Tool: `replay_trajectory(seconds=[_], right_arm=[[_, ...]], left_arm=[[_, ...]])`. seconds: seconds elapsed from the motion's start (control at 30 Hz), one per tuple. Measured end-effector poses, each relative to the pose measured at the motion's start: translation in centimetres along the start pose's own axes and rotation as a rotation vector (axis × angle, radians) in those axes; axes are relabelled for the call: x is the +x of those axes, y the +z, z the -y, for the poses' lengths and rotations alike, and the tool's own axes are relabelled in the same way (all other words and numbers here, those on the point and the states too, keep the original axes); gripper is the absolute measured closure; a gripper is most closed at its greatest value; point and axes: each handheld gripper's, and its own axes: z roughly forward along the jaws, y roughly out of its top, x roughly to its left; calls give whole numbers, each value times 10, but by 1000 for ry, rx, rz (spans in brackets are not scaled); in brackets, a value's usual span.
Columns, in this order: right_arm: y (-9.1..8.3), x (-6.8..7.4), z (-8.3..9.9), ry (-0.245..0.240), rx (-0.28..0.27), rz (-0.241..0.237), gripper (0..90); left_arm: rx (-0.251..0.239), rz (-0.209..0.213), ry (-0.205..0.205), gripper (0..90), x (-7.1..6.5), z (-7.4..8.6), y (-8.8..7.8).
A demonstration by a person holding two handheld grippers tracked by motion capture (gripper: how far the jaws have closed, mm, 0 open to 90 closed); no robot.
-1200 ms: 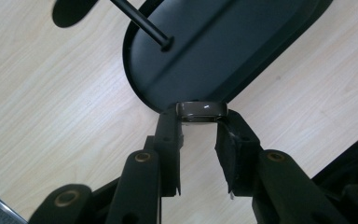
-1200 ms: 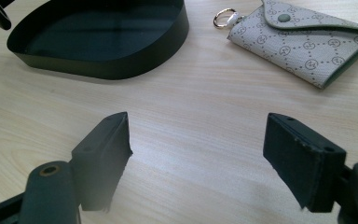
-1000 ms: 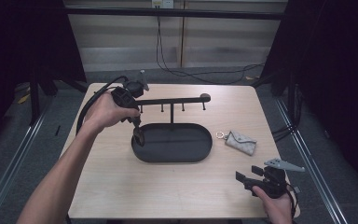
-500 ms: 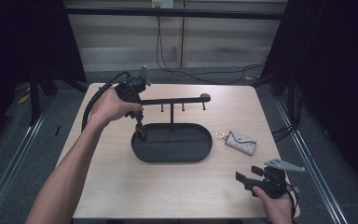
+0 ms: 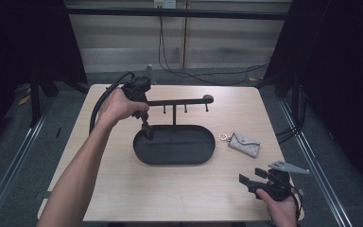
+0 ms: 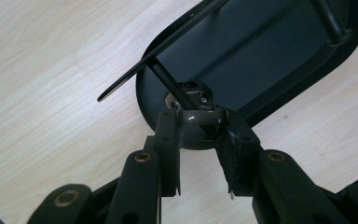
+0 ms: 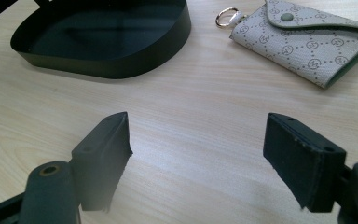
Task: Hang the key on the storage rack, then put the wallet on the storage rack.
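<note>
Overhead, the left gripper (image 5: 147, 132) pinches a small dark brown item (image 6: 198, 116) above the left end of the black oval tray (image 5: 208, 156).

Seen along the left gripper's jaws, the item is a glossy, curved dark brown band with a highlight on its face, clamped between the two pads; a darker lump with metal-looking bits hangs behind it, too cramped to name more exactly. It sits just over the tray's rim, beside the post of the black hook rack (image 5: 179, 101) standing in the tray. Near the table's (image 5: 123, 189) front right corner, the right gripper (image 7: 198, 154) rests low with jaws standing wide apart and nothing between them. Ahead of it lies a pale grey monogrammed key pouch (image 7: 307, 42) with a gold ring (image 7: 227, 17), just right of the tray.
</note>
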Motion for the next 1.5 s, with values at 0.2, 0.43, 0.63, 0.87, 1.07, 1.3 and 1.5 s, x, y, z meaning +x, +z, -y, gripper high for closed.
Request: replay_trajectory(seconds=[0.2, 0.43, 0.63, 0.87, 1.07, 1.3, 1.5], right_arm=[[0, 0, 0, -1, 2, 0, 230], [0, 0, 0, -1, 2, 2, 229], [2, 0, 0, 1, 1, 2, 229], [3, -1, -1, 10, 4, 0, 229], [3, -1, -1, 8, 5, 4, 228], [3, 0, -1, -2, 8, 8, 228], [5, 0, -1, 5, 17, 9, 225]], left_arm=[[-5, 12, -39, 702, 2, -1, 0], [-17, -24, -39, 613, 0, -2, 2], [-7, -27, -40, 526, -1, -1, 3], [5, -10, -34, 377, 0, 1, 4], [-12, 6, -13, 336, 0, 10, 2], [-82, 12, 15, 292, 3, 28, -7], [-147, 48, 41, 208, 3, 41, -12]])
